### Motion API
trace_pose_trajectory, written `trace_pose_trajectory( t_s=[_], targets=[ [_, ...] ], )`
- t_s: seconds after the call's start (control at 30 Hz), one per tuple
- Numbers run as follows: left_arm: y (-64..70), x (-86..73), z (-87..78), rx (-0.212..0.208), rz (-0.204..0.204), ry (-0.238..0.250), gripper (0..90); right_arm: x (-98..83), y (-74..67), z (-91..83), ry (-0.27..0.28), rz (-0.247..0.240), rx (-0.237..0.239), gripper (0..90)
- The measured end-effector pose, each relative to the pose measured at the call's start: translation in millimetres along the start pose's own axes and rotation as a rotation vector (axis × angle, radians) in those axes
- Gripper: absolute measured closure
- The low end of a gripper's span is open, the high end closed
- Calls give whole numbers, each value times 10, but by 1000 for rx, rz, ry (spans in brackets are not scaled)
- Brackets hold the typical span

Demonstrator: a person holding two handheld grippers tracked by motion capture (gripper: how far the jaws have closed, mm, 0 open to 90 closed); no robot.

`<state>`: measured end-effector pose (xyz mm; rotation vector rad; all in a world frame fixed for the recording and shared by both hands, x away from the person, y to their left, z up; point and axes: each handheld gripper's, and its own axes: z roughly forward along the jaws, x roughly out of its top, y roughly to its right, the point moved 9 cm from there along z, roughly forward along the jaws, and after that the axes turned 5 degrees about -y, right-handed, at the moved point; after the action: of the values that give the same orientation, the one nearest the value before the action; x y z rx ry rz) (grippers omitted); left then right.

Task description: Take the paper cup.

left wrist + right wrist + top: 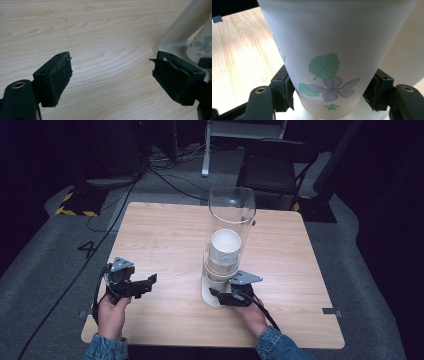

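Observation:
A clear tube dispenser (231, 217) stands on a white base (209, 292) at the table's middle, holding a stack of white paper cups (225, 247). In the right gripper view, the lowest cup (332, 50), white with a green leaf and purple flower print, sits between the jaws of my right gripper (332, 93), and both pads press on its sides near the bottom. The right gripper (223, 297) is at the dispenser's foot. My left gripper (150, 282) rests to the left, open with nothing between its jaws (112, 77); the flowered cup (202, 47) and base (175, 37) lie to its right.
The wooden table (165, 235) has bare room on the left and far side. A black folding chair (275, 167) and cables stand on the grey floor beyond the far edge.

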<state>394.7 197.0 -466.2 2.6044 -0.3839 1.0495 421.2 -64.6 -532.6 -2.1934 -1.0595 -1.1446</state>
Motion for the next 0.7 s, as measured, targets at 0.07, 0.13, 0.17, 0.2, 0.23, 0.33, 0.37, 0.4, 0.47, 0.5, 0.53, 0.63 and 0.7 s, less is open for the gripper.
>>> trace_pose_trajectory(
  t_s=[0.07, 0.13, 0.17, 0.2, 0.23, 0.33, 0.37, 0.4, 0.47, 0.5, 0.53, 0.63, 0.7],
  targets=[
    [-2, 4, -3, -2, -7, 2, 158, -51, -7, 19, -32, -2, 1, 345],
    [-4, 9, -4, -2, -6, 5, 158, -70, -14, 27, -44, 3, 4, 345],
    [-4, 9, -4, -2, -6, 5, 158, -70, -14, 27, -44, 3, 4, 345],
    [-1, 14, -3, -4, -7, 7, 158, -98, -3, 35, -62, 4, 1, 345],
    [3, 17, -2, -5, -8, 8, 158, -107, 3, 38, -66, 5, -1, 345],
    [6, 25, -1, -6, -2, 8, 158, -145, 14, 48, -88, 11, -6, 345],
    [6, 25, -1, -6, -2, 8, 158, -145, 14, 48, -88, 11, -6, 345],
    [5, 31, 1, -5, -3, 10, 158, -165, 19, 54, -98, 9, -9, 344],
    [10, 35, 6, -8, -3, 8, 158, -178, 21, 52, -99, 9, -11, 344],
    [10, 35, 6, -8, -3, 8, 158, -178, 21, 52, -99, 9, -11, 344],
    [15, 39, 14, -8, -5, 7, 157, -183, 22, 47, -97, 5, -14, 344],
    [22, 49, 28, -9, -2, 7, 158, -185, 25, 24, -91, 2, -19, 344],
    [29, 54, 37, -12, 2, 3, 158, -188, 29, 12, -92, -3, -23, 344]
  ],
)
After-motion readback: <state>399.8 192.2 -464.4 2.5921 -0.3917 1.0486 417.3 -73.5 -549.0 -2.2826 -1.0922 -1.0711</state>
